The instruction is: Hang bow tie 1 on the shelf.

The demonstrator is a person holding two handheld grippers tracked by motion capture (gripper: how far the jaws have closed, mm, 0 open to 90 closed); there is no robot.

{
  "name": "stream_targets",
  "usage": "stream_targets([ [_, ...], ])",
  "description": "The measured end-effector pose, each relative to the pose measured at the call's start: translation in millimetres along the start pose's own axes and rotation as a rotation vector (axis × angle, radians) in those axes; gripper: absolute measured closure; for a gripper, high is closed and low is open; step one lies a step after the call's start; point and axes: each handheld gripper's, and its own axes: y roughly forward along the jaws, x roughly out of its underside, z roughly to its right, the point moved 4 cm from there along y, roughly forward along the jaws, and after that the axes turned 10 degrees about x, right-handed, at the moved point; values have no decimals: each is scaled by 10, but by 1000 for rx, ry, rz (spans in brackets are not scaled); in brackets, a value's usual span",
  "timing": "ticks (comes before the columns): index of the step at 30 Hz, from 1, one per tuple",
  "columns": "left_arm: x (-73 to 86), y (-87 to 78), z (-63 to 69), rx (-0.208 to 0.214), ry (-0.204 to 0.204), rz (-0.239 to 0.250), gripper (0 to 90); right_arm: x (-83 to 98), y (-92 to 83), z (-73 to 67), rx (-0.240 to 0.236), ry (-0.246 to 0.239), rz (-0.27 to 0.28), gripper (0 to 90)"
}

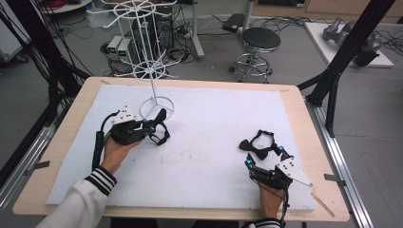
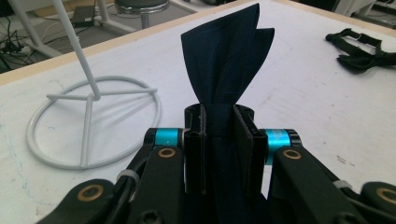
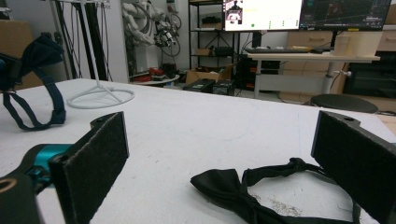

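A navy bow tie [image 2: 224, 60] stands upright between the jaws of my left gripper [image 2: 219, 140], which is shut on its knot. In the high view this left gripper [image 1: 153, 127] hovers beside the ring base of the white wire stand [image 1: 156, 107], the tie's strap loop [image 1: 161, 138] hanging below it. A black bow tie [image 1: 259, 145] lies flat on the white mat at the right. My right gripper [image 1: 264, 156] sits just short of it, open. In the right gripper view the black bow tie [image 3: 233, 186] lies between and ahead of the wide-apart jaws of the right gripper [image 3: 223, 135].
The stand's ring base [image 2: 93, 121] rests on the white mat [image 1: 209, 142], its pole rising to wire arms [image 1: 149, 69]. The wooden table edge [image 1: 304, 123] frames the mat. A black stool [image 1: 260, 40] and cables sit on the floor behind.
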Motion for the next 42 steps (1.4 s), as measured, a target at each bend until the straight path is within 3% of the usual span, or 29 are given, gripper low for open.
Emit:
stream_targets([
  [19,-111,-250,91,58,32,64,755,0,2,-3,5,-4,-1,33],
  [42,-517,-451,163,89,91,126,755,0,1,-2,3,-5,1,33],
])
